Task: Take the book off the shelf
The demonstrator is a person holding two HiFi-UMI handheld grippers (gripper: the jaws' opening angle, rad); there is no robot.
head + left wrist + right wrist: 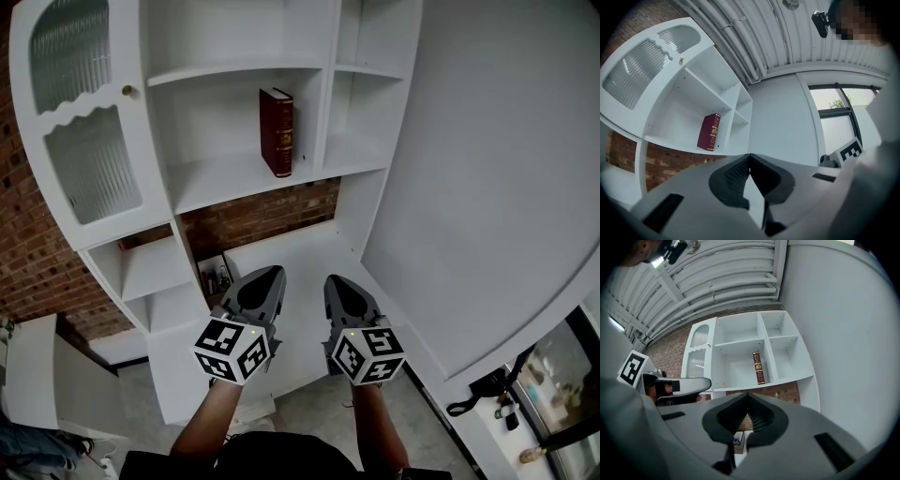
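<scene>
A dark red book with gold print stands upright on the white shelf, against the right wall of its middle compartment. It also shows as the book in the left gripper view and the book in the right gripper view. My left gripper and right gripper hang side by side well below and in front of the shelf, both pointing at it. Both are shut with nothing between the jaws: the left gripper's tips meet, and so do the right gripper's tips.
A glass-fronted cabinet door with a brass knob is at the shelf's left. A brick wall shows behind the lower opening. A white wall runs along the right. A small cubby with little items sits below.
</scene>
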